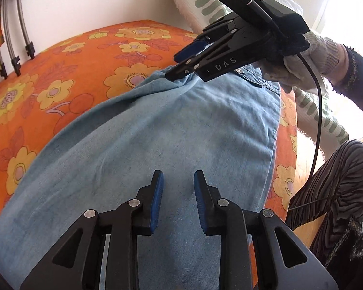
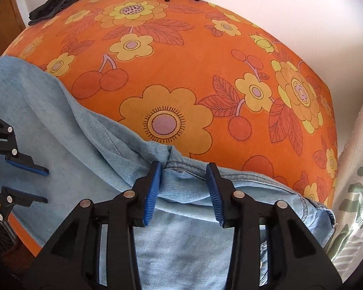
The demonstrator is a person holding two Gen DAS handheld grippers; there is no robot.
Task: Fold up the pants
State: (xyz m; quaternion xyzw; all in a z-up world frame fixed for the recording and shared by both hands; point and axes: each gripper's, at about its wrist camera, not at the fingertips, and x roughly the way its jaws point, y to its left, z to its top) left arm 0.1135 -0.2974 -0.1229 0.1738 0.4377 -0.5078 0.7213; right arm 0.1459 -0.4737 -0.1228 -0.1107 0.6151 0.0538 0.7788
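One pair of light blue denim pants [image 1: 142, 140] lies across the lower half of both views on an orange tablecloth [image 2: 186, 77] printed with yellow flowers and red cherries. Two grippers show. The left gripper [image 1: 177, 188], at the bottom centre of its own view, has its blue ribbed pads spread slightly apart over flat denim, pinching nothing. The right gripper [image 2: 184, 180], at the bottom centre of its view, stands spread wider, its pads either side of a bunched seam at the pants' far edge; whether they touch the cloth is hard to make out. One gloved hand [image 1: 302, 65] holds it at the left view's upper right. The pants' lower parts are cut off by the frame. One dark folded garment [image 2: 60, 0] lies at the upper left of the right view. Dark metal tripod legs [image 1: 14, 38] stand at the left view's upper left edge, their tops cut off.
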